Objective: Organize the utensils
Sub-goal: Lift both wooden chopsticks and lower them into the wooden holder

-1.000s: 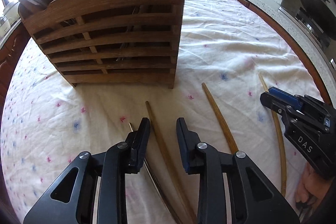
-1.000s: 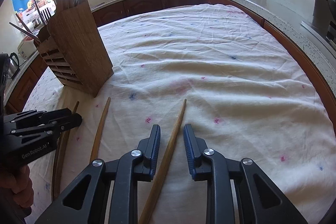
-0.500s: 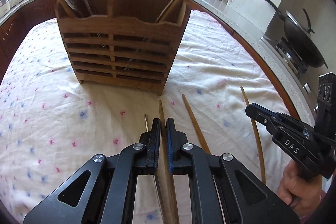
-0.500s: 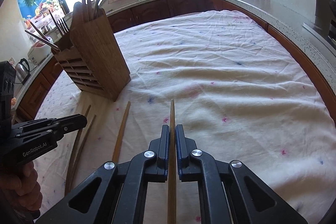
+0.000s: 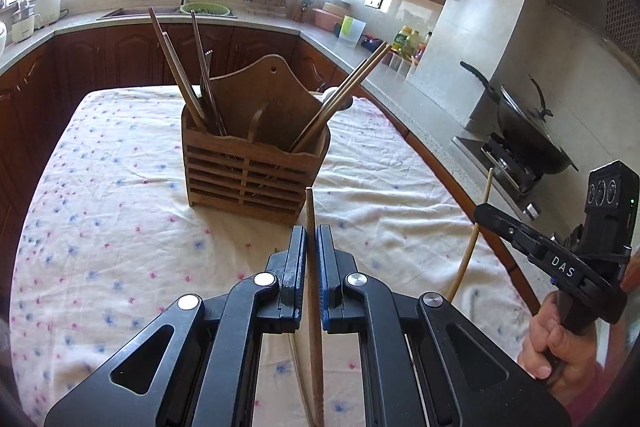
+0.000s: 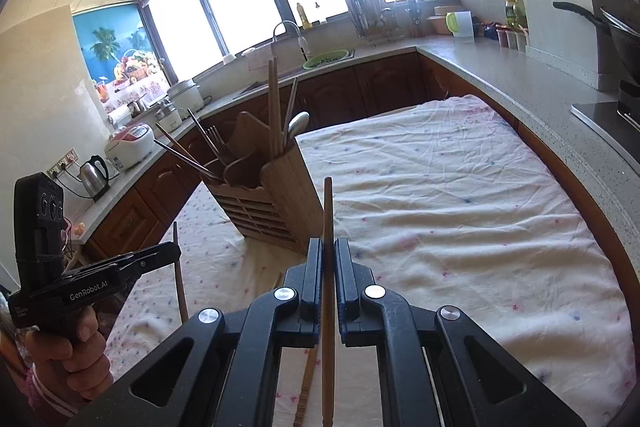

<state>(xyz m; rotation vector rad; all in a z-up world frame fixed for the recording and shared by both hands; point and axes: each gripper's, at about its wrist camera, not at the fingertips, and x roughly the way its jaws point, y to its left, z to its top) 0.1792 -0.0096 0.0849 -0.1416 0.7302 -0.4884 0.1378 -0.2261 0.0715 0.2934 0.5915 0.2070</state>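
The wooden utensil holder (image 5: 256, 167) stands upright on the flowered tablecloth (image 5: 100, 227), with chopsticks and metal utensils leaning in its compartments. My left gripper (image 5: 311, 231) is shut on a dark wooden chopstick (image 5: 309, 207), held in the air in front of the holder. My right gripper (image 6: 328, 243) is shut on another wooden chopstick (image 6: 328, 203), raised to the holder's (image 6: 272, 203) right. Each wrist view also shows the other gripper: the right gripper (image 5: 478, 213) with its pale chopstick (image 5: 474, 239), the left gripper (image 6: 176, 251) with its chopstick (image 6: 179, 279). One more chopstick (image 6: 306, 387) lies on the cloth below.
A thin chopstick (image 5: 298, 367) lies on the cloth under the left gripper. A dark wok (image 5: 528, 135) sits on the stove to the right of the table. Counters with a sink bowl (image 6: 324, 59), a kettle (image 6: 94, 175) and a rice cooker (image 6: 130, 145) surround the table.
Both grippers shut on a chopstick each and rose from the cloth with them. The holder now looks farther off and lower in both views.
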